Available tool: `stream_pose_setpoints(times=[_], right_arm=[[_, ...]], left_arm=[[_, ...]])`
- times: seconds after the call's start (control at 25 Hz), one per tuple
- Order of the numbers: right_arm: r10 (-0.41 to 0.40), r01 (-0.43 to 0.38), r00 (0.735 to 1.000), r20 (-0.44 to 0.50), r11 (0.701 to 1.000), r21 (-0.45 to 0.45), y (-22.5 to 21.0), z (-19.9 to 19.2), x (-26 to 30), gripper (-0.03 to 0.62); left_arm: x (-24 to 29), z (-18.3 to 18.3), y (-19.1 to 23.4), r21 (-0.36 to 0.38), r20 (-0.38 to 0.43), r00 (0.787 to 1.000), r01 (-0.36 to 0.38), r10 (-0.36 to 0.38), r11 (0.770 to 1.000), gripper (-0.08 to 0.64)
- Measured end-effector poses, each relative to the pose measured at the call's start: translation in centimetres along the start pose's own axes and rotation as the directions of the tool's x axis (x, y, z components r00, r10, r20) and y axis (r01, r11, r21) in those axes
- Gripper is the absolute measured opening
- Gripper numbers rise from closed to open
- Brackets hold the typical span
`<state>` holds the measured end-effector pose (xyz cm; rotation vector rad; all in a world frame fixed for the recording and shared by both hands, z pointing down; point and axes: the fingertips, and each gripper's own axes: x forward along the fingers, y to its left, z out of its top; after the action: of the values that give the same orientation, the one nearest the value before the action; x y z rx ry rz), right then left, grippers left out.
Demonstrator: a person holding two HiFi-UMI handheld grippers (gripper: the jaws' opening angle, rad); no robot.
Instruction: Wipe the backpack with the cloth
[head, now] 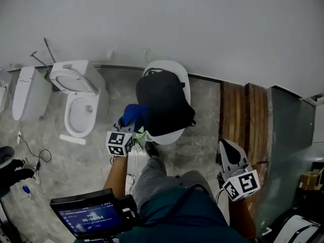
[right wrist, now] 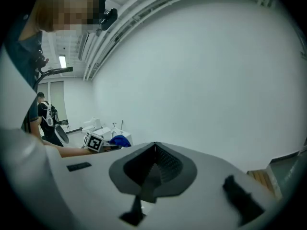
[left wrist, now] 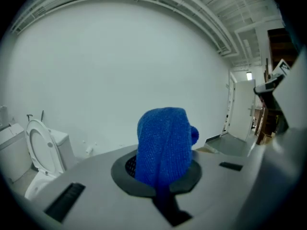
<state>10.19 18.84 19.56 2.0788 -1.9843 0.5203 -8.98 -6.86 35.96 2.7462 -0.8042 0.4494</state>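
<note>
From our head we look steeply down on a grey marbled floor (head: 202, 110). Cameras close behind the jaws of the left gripper (head: 132, 124) and right gripper (right wrist: 154, 147) face a plain white wall (left wrist: 120, 56). An open white ceramic toilet (head: 81, 105) shows at 10 o'clock overhead, 8 o'clock from the left.

I see a blue cloth (left wrist: 165, 145) of coarse, nubbly knit, matt all over, and a black backpack (head: 164, 105) of smooth, dull woven fabric. The white toilet (head: 98, 92) looks glossy ceramic, the brown slatted boards (head: 243, 120) bare wood, the grey floor (head: 202, 135) mottled stone.
</note>
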Motion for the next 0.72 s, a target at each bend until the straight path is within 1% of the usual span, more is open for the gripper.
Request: stream_pose_setpoints(times=[0.12,0.2,0.28,0.36,0.4,0.44,0.48,0.52,0.56,0.6,0.64,0.68,0.72], right_arm=[[0.043,-0.041,0.995,-0.088,0.999,0.022,-0.7,0.0,5.5,0.002],[0.083,-0.079,0.985,-0.151,0.996,0.034,-1.4,-1.5,8.9,0.0],[0.137,-0.127,0.968,-0.21,0.99,0.057,-1.7,-3.9,12.4,0.001],[0.204,-0.195,0.941,-0.27,0.979,0.062,-1.2,-6.6,15.7,0.001],[0.236,-0.229,0.925,-0.299,0.972,0.057,-0.9,-7.7,17.4,0.001],[0.264,-0.261,0.91,-0.32,0.964,0.054,-0.6,-8.5,19.1,0.0],[0.289,-0.289,0.898,-0.331,0.956,0.052,-0.4,-9.0,20.7,0.0],[0.312,-0.315,0.888,-0.337,0.948,0.049,-0.2,-9.2,22.1,0.0],[0.332,-0.338,0.879,-0.343,0.94,0.044,-0.2,-9.5,23.2,0.0],[0.347,-0.357,0.869,-0.354,0.933,0.038,-0.3,-9.8,24.2,0.002],[0.357,-0.371,0.859,-0.367,0.928,0.035,-0.4,-10.2,24.9,0.001],[0.362,-0.378,0.852,-0.38,0.925,0.034,-0.7,-10.7,25.6,0.0],[0.363,-0.381,0.846,-0.39,0.924,0.034,-0.9,-11.0,26.2,0.002]], left_arm=[[6.2,-2.2,4.9,-0.007,-0.087,0.995,-0.039,0.038,0.999,0.02],[9.9,-4.1,8.2,-0.003,-0.135,0.988,-0.079,0.078,0.997,0.02],[13.3,-6.9,11.5,-0.002,-0.192,0.974,-0.125,0.123,0.992,0.02],[16.2,-10.5,14.2,-0.004,-0.262,0.952,-0.164,0.157,0.987,0.02],[17.4,-12.5,15.5,0.002,-0.302,0.938,-0.18,0.172,0.984,0.02],[18.5,-14.6,16.8,0.021,-0.349,0.918,-0.192,0.187,0.981,0.02],[19.5,-17.0,17.8,0.056,-0.405,0.892,-0.192,0.198,0.98,0.02],[20.4,-19.4,18.3,0.106,-0.466,0.861,-0.173,0.202,0.979,0.02],[21.2,-21.8,18.0,0.16,-0.521,0.831,-0.128,0.194,0.979,0.02],[21.6,-23.8,16.6,0.209,-0.558,0.812,-0.061,0.171,0.976,0.02],[21.6,-25.3,14.4,0.246,-0.574,0.808,0.015,0.133,0.969,0.02],[21.2,-26.6,11.7,0.266,-0.574,0.814,0.084,0.088,0.96,0.02],[20.1,-27.8,8.8,0.27,-0.566,0.823,0.133,0.046,0.954,0.02]])
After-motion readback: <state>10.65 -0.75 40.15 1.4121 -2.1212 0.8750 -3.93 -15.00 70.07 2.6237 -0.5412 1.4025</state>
